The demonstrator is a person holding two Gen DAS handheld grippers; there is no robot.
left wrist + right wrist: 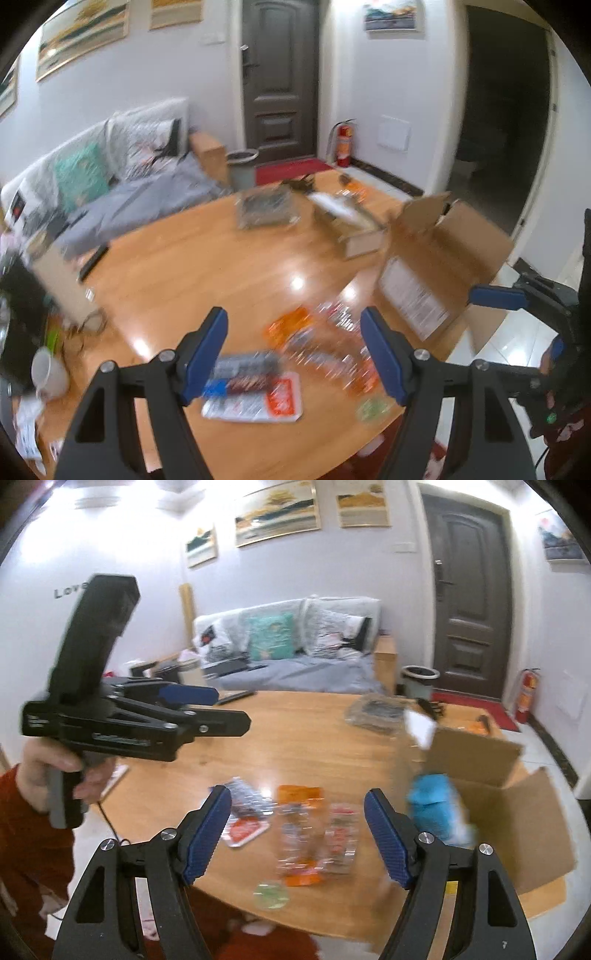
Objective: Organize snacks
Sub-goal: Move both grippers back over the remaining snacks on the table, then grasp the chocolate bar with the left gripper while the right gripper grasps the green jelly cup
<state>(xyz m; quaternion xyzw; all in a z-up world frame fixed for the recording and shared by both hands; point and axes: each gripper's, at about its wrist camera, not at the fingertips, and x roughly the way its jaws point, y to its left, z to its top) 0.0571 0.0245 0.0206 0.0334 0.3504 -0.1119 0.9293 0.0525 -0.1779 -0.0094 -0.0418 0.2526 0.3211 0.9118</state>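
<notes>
Above the worktop point(295, 731), both hovering: left gripper point(293, 354) and right gripper point(297, 834), jaws spread wide, grasping nothing. Below them, blurred snack packets point(314, 834) lying loose near the front edge, just beside an open cardboard box point(517, 812) holding a blue pack point(434, 805).

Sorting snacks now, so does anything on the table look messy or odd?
Snack packets lie scattered flat near the wooden table's front edge, and the brown cardboard box sits with flaps splayed open. Nothing looks spilled, though blur hides details.

Both views overlook table point(192, 266); blurred.
</notes>
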